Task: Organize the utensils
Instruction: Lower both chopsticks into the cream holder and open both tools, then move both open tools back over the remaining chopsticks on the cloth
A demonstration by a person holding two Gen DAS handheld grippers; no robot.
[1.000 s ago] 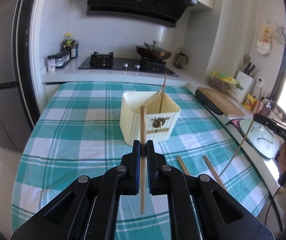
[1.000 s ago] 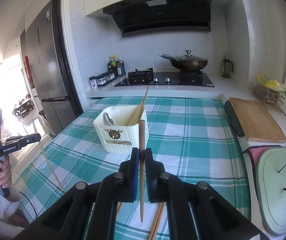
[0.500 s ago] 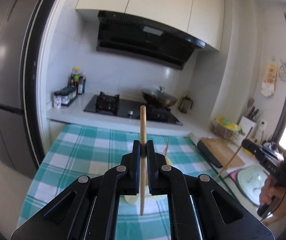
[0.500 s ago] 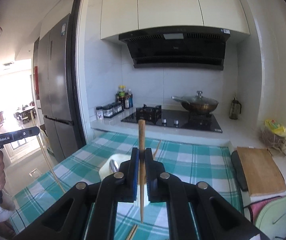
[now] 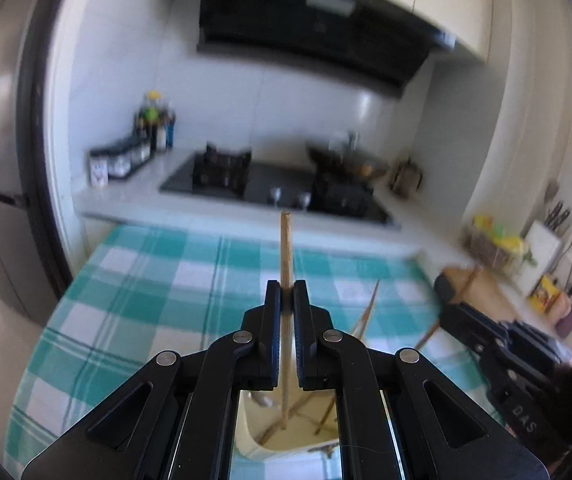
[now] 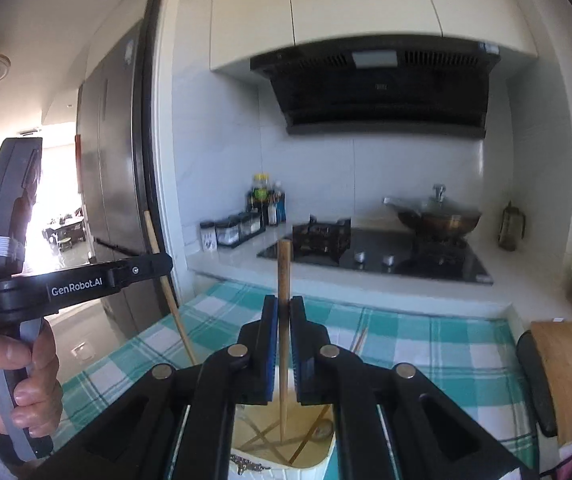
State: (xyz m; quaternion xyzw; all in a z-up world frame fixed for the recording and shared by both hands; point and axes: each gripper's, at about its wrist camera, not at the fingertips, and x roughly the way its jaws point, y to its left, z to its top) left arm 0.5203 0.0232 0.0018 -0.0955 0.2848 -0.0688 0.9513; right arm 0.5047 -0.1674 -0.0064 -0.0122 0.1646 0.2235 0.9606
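My left gripper (image 5: 286, 292) is shut on a wooden chopstick (image 5: 285, 248) held upright, its lower tip over the open cream utensil holder (image 5: 286, 446). My right gripper (image 6: 283, 307) is shut on another wooden chopstick (image 6: 284, 268), also upright, its tip inside the same holder (image 6: 282, 458). Several chopsticks and a spoon lie inside the holder. The left gripper also shows in the right wrist view (image 6: 166, 264) with its chopstick (image 6: 170, 292). The right gripper shows at the right of the left wrist view (image 5: 452, 316).
The holder stands on a table with a teal checked cloth (image 5: 146, 300). Behind it is a counter with a gas hob (image 6: 374, 256), a wok (image 6: 438, 218) and a spice rack (image 5: 122, 160). A wooden cutting board (image 6: 566, 372) lies at the right. A fridge (image 6: 110, 184) stands at the left.
Both grippers moved in over the holder with their chopsticks still gripped. The chopstick tips now reach the holder's opening, and the two grippers stand closer together.
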